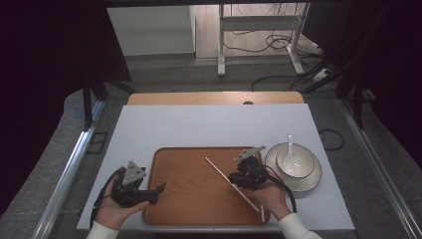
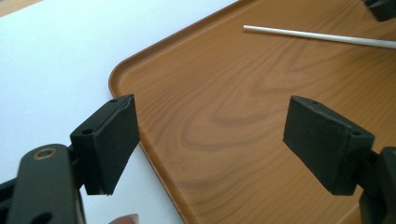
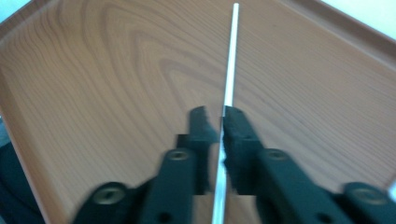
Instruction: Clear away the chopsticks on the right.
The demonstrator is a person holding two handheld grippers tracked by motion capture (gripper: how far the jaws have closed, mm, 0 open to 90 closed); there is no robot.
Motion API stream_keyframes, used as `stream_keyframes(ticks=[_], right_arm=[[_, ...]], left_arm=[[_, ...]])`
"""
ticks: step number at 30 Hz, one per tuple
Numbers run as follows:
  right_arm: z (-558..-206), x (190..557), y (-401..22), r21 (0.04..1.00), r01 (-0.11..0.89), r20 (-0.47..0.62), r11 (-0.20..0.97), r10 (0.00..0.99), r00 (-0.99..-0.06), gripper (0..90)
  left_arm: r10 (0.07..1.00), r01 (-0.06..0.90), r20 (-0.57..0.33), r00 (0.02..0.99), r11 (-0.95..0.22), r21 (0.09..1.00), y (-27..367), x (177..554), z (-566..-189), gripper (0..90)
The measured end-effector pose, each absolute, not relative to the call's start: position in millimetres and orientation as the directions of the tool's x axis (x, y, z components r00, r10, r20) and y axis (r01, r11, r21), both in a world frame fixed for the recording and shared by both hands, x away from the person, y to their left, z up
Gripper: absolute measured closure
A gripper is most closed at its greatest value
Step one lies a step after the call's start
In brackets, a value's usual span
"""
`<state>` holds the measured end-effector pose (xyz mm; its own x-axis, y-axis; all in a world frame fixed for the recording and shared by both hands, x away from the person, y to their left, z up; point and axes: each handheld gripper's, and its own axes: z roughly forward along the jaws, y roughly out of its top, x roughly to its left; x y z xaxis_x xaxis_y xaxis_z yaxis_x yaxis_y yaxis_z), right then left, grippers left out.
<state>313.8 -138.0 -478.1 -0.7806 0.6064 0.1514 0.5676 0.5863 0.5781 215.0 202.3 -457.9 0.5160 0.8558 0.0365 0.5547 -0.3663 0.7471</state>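
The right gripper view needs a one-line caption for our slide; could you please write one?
Right tongs shut on a thin white stick, held over the wooden tray.

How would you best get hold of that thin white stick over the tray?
Probably near its middle, from above, jaws either side: the white stick is thin, straight and even, so it balances there. The right gripper is already shut on it that way, over the tray.

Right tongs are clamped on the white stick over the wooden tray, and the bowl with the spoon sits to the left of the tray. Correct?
Not quite. The bowl holding the spoon sits right of the tray, as the high view shows. The right tongs do clamp the white stick.
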Motion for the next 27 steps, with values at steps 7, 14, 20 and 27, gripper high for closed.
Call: stream_keyframes(ticks=[7,14,20,27], right_arm=[[-490.3,326.0,-124.2,0.556,0.593,0.206,0.582,0.595,-0.777,89.2],[-502.9,329.0,-121.7,0.539,0.611,0.220,0.581,0.603,-0.767,89.2],[-506.6,329.1,-125.5,0.532,0.620,0.212,0.577,0.618,-0.757,89.3],[-505.6,330.5,-136.0,0.527,0.647,0.195,0.551,0.662,-0.723,89.3]], left_arm=[[0.859,0.554,0.037,0.511,-0.362,0.750,204.0,214.6,-457.0,17.9],[0.853,0.553,0.041,0.521,-0.373,0.745,200.8,215.3,-458.3,17.9],[0.855,0.554,0.038,0.518,-0.368,0.746,202.2,215.6,-458.5,17.9],[0.854,0.554,0.038,0.518,-0.370,0.746,202.2,215.7,-458.6,17.9]])
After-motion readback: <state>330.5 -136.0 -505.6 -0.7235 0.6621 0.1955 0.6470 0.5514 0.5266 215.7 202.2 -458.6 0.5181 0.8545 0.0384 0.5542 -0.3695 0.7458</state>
